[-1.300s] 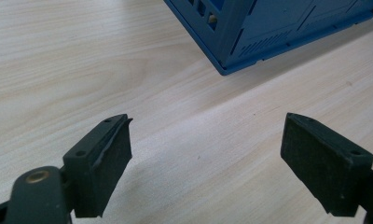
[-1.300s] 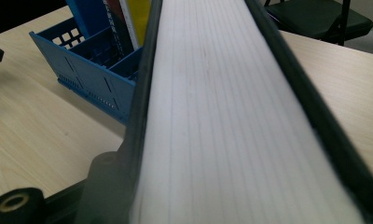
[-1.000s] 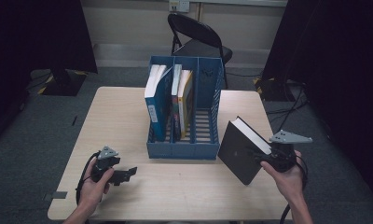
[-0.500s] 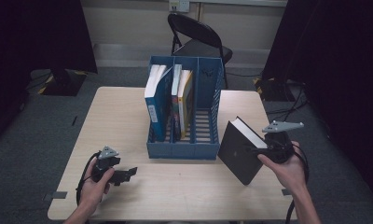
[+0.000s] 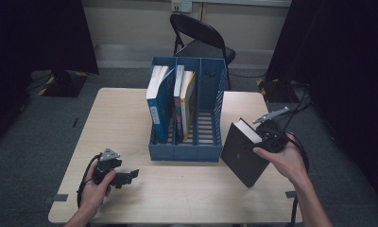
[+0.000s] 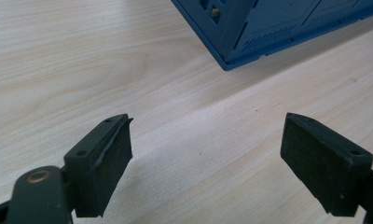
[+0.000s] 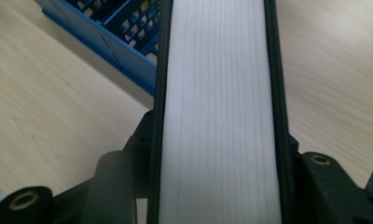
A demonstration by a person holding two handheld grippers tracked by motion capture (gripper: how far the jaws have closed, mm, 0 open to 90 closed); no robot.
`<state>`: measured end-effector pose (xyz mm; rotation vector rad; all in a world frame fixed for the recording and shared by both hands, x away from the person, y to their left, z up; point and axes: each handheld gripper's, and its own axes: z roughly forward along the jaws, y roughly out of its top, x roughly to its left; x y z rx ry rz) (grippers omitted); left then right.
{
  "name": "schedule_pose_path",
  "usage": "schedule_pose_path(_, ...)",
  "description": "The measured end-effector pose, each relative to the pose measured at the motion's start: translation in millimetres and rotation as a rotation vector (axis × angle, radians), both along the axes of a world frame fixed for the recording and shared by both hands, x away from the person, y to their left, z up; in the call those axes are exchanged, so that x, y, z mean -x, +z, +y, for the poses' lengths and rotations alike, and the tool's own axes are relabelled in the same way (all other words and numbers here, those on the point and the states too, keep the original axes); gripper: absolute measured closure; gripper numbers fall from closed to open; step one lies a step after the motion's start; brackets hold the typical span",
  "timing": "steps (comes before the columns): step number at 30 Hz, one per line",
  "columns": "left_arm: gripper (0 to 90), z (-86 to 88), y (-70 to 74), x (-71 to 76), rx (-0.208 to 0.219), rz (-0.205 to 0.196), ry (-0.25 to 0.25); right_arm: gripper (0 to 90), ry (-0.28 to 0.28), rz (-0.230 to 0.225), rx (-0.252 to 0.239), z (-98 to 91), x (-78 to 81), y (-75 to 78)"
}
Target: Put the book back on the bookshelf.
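Presently we are noting the right gripper (image 5: pixel 267 139) pinching the black book (image 5: pixel 244 152) between its jaws, tilted just right of the blue rack (image 5: pixel 184 151), while the left gripper (image 5: pixel 123 176) is resting spread on the desk (image 5: pixel 187 189).

1. Right gripper (image 7: pixel 217 186): both black jaws rise from the bottom edge and press on the two covers of a black book (image 7: pixel 217 116).
2. Book seen edge-on: white page block faces the camera, thin black covers on either side, running from bottom to top.
3. Blue slatted file rack (image 7: pixel 114 42): upper left, behind the book, standing on the table.
4. Light wood table (image 7: pixel 49 116): visible on both sides of the book.
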<state>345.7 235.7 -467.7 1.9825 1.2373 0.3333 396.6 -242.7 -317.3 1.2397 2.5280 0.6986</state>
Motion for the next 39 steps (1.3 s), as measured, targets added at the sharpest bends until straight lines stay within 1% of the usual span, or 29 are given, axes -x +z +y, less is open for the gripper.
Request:
schedule_pose_path(2, 16.4, 0.5, 0.6, 0.5, 0.000, 0.001, -0.006, 50.4, -0.004, 0.031, 0.029, 3.7, -4.2, 0.5)
schedule_pose_path(5, 16.4, 1.3, 0.4, 0.4, 0.001, 0.003, -0.005, 50.7, -0.004, 0.068, 0.049, 5.7, -6.6, -0.2)
schedule_pose_path(7, 16.3, 0.8, -0.1, 0.2, 0.001, 0.001, 0.001, 50.7, -0.008, 0.069, 0.062, 6.9, -6.3, -1.0)
schedule_pose_path(8, 16.3, 0.1, -0.4, 0.2, 0.006, 0.002, 0.003, 50.7, -0.008, 0.074, 0.066, 7.7, -6.0, -1.1)
schedule_pose_path(10, 16.4, -0.2, 0.0, 0.4, -0.001, 0.004, -0.004, 50.5, -0.005, 0.081, 0.082, 9.6, -6.3, -1.6)
schedule_pose_path(14, 16.4, -0.9, -0.3, 0.3, -0.003, 0.005, -0.002, 49.2, 0.002, 0.099, 0.107, 10.5, -8.3, -2.6)
schedule_pose_path(17, 16.3, -0.7, -0.7, -0.2, -0.006, 0.007, -0.002, 49.0, 0.006, 0.137, 0.137, 12.6, -10.9, -3.6)
schedule_pose_path(19, 16.3, -0.6, -0.6, -0.1, -0.006, 0.008, -0.005, 49.1, 0.006, 0.147, 0.159, 13.7, -11.8, -3.5)
schedule_pose_path(22, 16.3, -0.8, -0.8, -0.7, -0.007, 0.011, -0.004, 48.9, 0.002, 0.184, 0.186, 16.1, -14.2, -3.0)
schedule_pose_path(25, 16.4, -1.3, -1.1, -0.4, -0.006, 0.010, -0.005, 49.1, -0.004, 0.202, 0.193, 16.8, -16.1, -2.9)
schedule_pose_path(26, 16.4, -1.2, -1.3, -0.8, -0.011, 0.009, -0.004, 49.1, -0.006, 0.209, 0.194, 16.6, -16.8, -2.8)
schedule_pose_path(27, 16.3, -1.9, -1.6, -1.0, -0.004, 0.013, 0.001, 49.2, -0.011, 0.214, 0.194, 16.9, -17.3, -2.7)
schedule_pose_path(29, 16.4, -2.3, -1.7, -1.1, -0.006, 0.012, -0.003, 49.5, -0.004, 0.218, 0.203, 17.3, -18.2, -2.9)
schedule_pose_path(30, 16.4, -2.4, -1.4, -1.0, -0.008, 0.014, -0.005, 50.1, -0.009, 0.225, 0.204, 17.7, -18.5, -2.7)
schedule_pose_path(33, 16.6, -2.6, -1.5, -1.0, -0.008, 0.015, -0.009, 51.5, -0.010, 0.230, 0.199, 18.2, -18.3, -2.5)
schedule_pose_path(34, 16.6, -2.1, -1.5, -1.3, -0.013, 0.016, -0.012, 51.9, -0.021, 0.232, 0.195, 18.4, -18.0, -2.4)
schedule_pose_path(35, 16.6, -2.0, -1.7, -1.4, -0.010, 0.020, -0.009, 52.1, -0.015, 0.236, 0.193, 18.3, -18.3, -2.4)
schedule_pose_path(39, 16.5, -1.6, -1.7, -1.2, -0.004, 0.017, -0.001, 52.2, -0.021, 0.249, 0.194, 18.8, -19.1, -1.9)
